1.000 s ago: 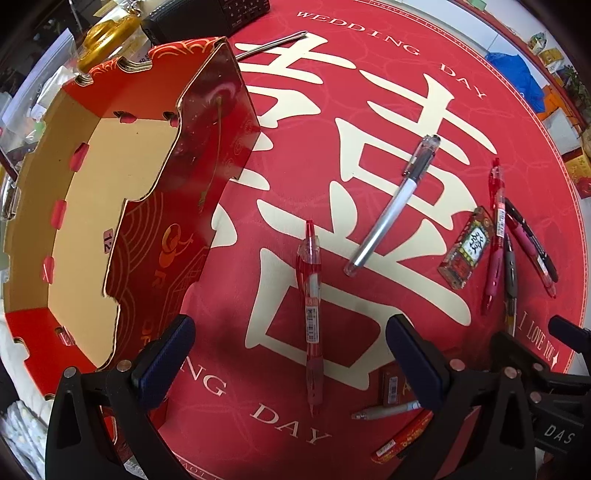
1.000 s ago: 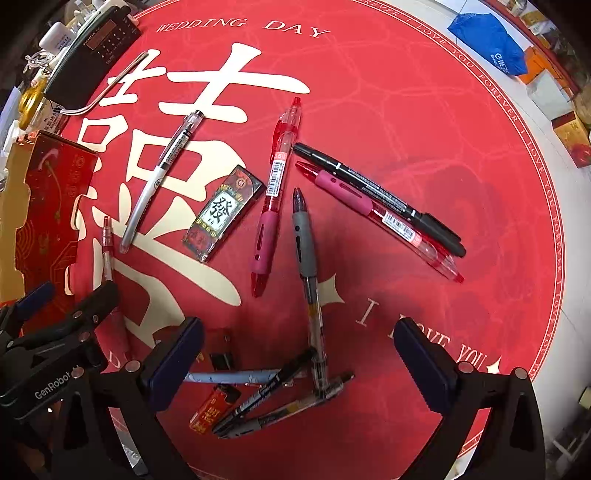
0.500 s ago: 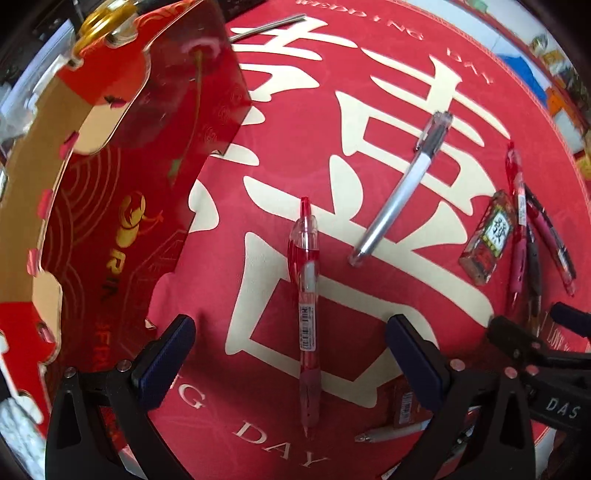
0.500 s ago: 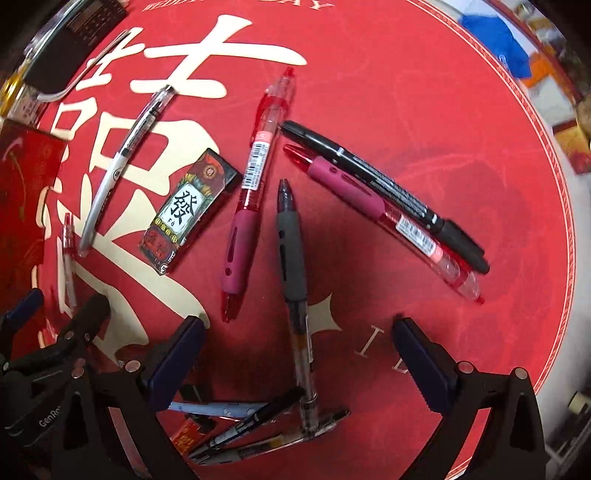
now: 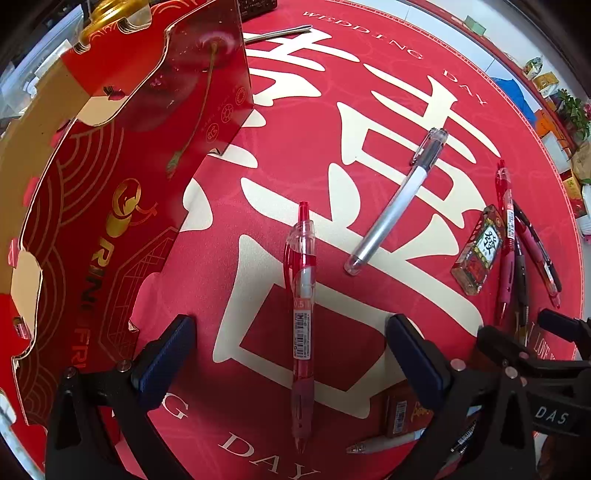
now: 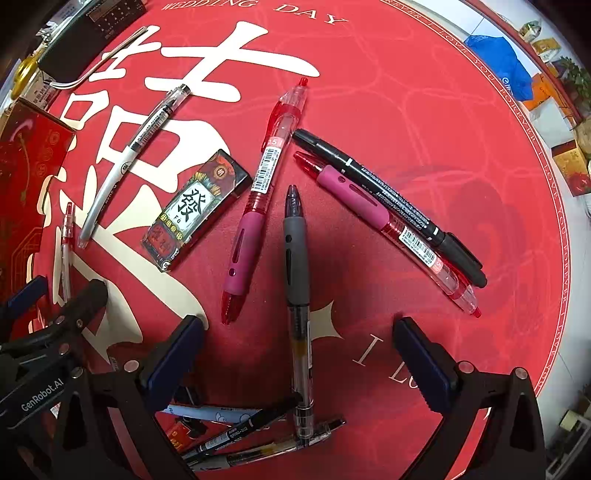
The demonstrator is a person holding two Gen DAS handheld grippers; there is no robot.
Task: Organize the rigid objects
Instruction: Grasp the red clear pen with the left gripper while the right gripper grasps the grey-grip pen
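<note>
Pens lie scattered on a round red mat. My left gripper [image 5: 291,354] is open, low over a clear red pen [image 5: 303,295] that lies lengthwise between its jaws. A silver-white pen [image 5: 395,206] lies beyond it. My right gripper [image 6: 299,350] is open too, straddling a grey-grip pen [image 6: 297,266]. Around that pen lie a red pen with a magenta grip [image 6: 258,192], a black marker [image 6: 388,203], another red pen [image 6: 391,229] and a small patterned box [image 6: 195,210]. A red cardboard box [image 5: 110,206] stands open to the left.
More pens [image 6: 236,435] and a small orange box [image 5: 402,410] are piled near the mat's front edge under the grippers. A black calculator [image 6: 88,29] and a metal rod [image 5: 280,33] lie at the far side. Clutter sits beyond the mat's right edge.
Both grippers have dropped closer to the mat. The clear red pen now lies centred between the left jaws and the grey-grip pen between the right jaws. No object has moved.
</note>
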